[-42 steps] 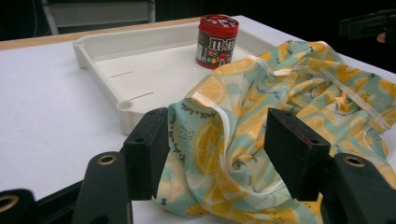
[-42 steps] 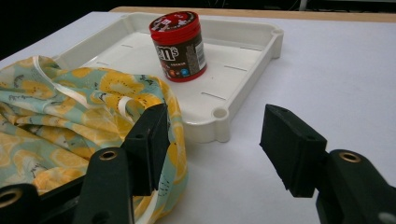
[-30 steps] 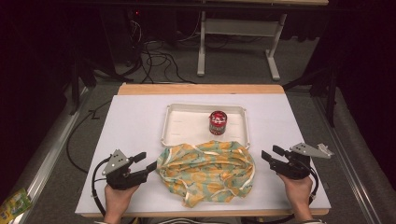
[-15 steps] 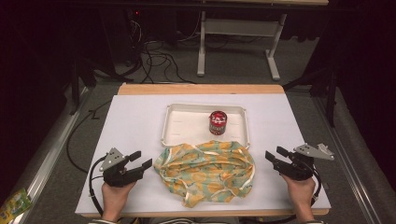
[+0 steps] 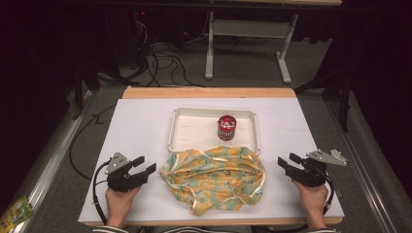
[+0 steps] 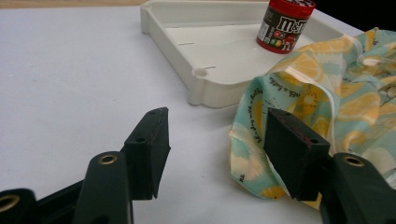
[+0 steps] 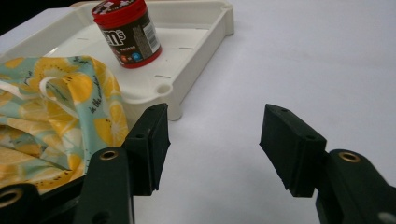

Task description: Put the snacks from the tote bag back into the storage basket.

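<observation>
1 cloth (image 5: pixel 214 178), 1 tray (image 5: pixel 194 127), 1 jar (image 5: pixel 226 127), 2 grippers.

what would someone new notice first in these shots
The crumpled lemon-print cloth in teal and yellow lies at the near middle of the white table. Behind it, a red-lidded brown candy jar stands upright in a shallow white plastic tray.

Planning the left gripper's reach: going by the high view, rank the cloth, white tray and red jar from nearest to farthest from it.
1. Cloth, just right of the left gripper.
2. White tray, beyond the cloth.
3. Red jar, standing in the tray's right part.
</observation>
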The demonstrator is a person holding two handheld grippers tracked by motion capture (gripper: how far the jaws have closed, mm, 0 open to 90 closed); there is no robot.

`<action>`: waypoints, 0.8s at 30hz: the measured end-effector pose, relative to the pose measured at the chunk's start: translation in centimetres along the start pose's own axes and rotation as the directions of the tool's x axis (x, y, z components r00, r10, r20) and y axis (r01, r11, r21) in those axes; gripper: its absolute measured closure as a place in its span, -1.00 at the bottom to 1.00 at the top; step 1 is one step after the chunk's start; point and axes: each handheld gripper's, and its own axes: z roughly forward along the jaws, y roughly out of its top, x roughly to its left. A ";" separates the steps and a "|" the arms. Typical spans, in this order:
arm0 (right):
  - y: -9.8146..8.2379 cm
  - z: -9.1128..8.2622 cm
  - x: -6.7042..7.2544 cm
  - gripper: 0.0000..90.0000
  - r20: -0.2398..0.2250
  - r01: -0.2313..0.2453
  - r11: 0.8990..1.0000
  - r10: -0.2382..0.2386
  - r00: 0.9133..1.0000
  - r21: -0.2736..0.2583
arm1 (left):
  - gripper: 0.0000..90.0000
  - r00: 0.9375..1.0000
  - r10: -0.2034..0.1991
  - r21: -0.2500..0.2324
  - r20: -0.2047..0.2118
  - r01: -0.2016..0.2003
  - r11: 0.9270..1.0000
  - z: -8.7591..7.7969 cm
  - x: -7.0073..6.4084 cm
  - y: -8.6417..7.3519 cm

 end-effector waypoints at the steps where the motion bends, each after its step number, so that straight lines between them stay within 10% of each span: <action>1: 0.0 0.0 0.0 -0.06 0.000 0.000 1.000 0.000 1.000 0.000 | -0.08 1.000 0.000 0.000 0.000 0.000 1.000 0.0 0.0 0.0; 24: -0.8 1.9 -0.8 -0.05 0.056 -0.009 0.999 0.006 0.998 0.048 | -0.08 0.998 -0.022 0.033 -0.053 0.024 0.999 1.5 1.1 -0.5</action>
